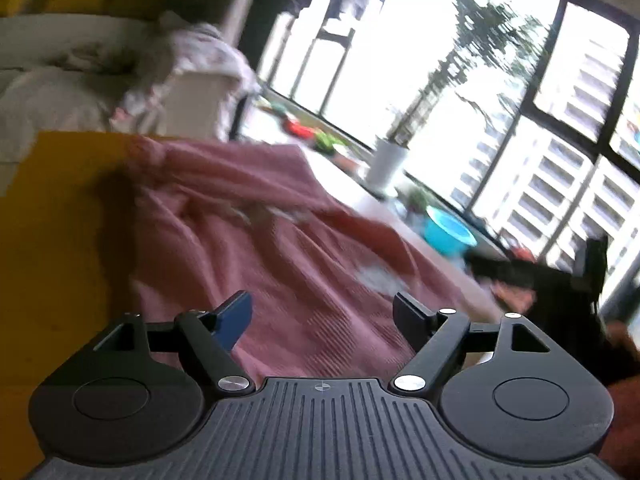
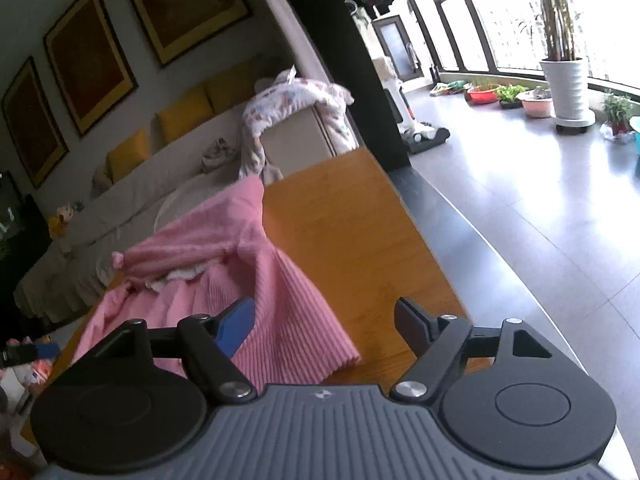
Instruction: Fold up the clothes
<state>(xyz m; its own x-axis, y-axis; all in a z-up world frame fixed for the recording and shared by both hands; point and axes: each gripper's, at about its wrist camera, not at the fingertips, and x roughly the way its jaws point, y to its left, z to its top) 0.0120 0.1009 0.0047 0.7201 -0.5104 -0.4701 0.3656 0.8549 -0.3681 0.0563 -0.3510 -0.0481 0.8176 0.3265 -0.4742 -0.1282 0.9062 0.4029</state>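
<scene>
Left gripper (image 1: 322,316) hangs over the pink knit garment (image 1: 256,240), jaws spread wide, nothing pinched. Right gripper (image 2: 324,324) gapes too, empty, its blue pad above the garment's ribbed hem. That garment lies rumpled on my wooden table (image 2: 340,224), sofa (image 2: 132,196) behind.

1. The left wrist view is smeared by motion blur, so the pink sweater (image 1: 280,248) shows no sharp folds.
2. The sweater covers much of the wooden table (image 1: 60,208) there.
3. Near that view's right edge, a dark shape (image 1: 560,280) is too blurred to name.
4. In the right wrist view, the sweater's near edge disappears behind the right gripper (image 2: 324,324).
</scene>
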